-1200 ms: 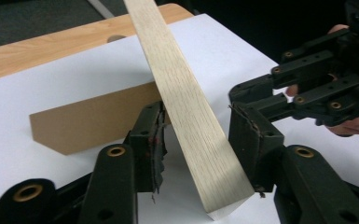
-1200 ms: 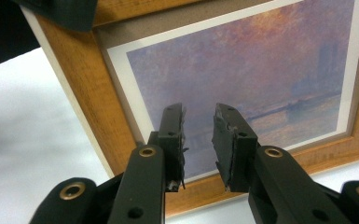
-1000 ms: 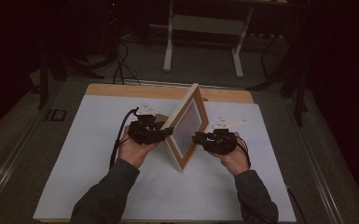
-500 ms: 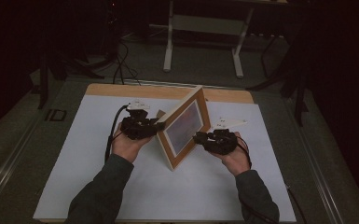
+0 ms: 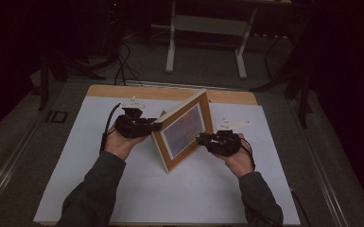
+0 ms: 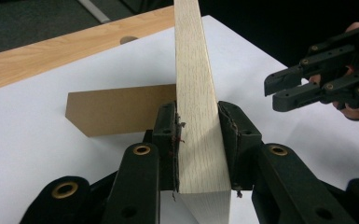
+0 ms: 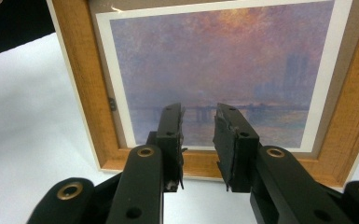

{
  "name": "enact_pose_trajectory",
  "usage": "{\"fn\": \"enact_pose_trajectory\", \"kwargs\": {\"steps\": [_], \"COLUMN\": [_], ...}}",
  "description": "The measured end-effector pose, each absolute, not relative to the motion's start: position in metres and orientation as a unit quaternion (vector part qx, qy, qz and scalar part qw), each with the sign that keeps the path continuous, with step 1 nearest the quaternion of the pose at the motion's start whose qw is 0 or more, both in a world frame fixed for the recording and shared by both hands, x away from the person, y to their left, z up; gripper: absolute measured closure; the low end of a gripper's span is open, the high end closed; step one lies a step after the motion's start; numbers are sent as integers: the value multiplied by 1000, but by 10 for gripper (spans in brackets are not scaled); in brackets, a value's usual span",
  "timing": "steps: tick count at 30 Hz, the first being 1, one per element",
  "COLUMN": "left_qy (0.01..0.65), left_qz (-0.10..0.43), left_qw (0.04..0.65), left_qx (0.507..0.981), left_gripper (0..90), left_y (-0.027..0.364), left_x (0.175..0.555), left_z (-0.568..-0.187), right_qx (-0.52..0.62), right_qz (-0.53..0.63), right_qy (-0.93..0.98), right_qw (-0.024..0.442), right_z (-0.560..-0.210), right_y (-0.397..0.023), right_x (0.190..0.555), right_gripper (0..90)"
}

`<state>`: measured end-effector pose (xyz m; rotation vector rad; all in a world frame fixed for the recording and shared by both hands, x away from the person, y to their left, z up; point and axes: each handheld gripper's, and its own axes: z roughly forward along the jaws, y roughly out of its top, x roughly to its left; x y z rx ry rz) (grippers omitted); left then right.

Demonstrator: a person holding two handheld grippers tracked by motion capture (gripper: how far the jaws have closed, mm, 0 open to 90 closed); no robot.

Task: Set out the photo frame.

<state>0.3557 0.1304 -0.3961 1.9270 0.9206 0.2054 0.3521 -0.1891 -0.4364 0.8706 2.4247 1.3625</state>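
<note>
A wooden picture frame (image 5: 184, 130) holding a purple-orange painting stands tilted on the white sheet at mid-table. My left gripper (image 5: 155, 126) has just been closing, and its pads now press both faces of the pale frame edge (image 6: 193, 70). The left gripper (image 6: 198, 140) grips that edge low down, with the brown cardboard back stand (image 6: 121, 109) behind it. My right gripper (image 5: 201, 138) hovers open just in front of the painting (image 7: 214, 56). The right gripper (image 7: 199, 135) has nothing between its jaws; it also shows at the far right as the right gripper (image 6: 279, 91).
A white sheet (image 5: 75, 189) covers the table, with a bare wooden strip (image 5: 123, 91) along the far edge. Beyond it stand the white legs of another desk (image 5: 171, 42) and dark cables on the floor (image 5: 123, 61).
The left hand has drawn the frame's near end leftwards, so the painting faces the camera more. The left jaws have closed onto the frame edge. The right hand has stayed put.
</note>
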Motion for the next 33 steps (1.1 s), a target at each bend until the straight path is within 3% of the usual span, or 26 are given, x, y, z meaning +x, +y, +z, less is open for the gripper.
{"fn": "enact_pose_trajectory", "kwargs": {"steps": [21,33], "left_qy": [314,320], "left_qz": [51,52], "left_qw": [466,470], "left_qx": [826,821], "left_gripper": [720,697], "left_y": [157,158], "left_x": [376,376], "left_z": [-393,-394], "right_qx": [309,329], "right_qz": [470,468], "right_qy": [818,805], "right_qw": [118,156], "right_z": [-437,-424], "right_y": [-190,-198], "right_x": [356,370], "right_gripper": [694,642]}}
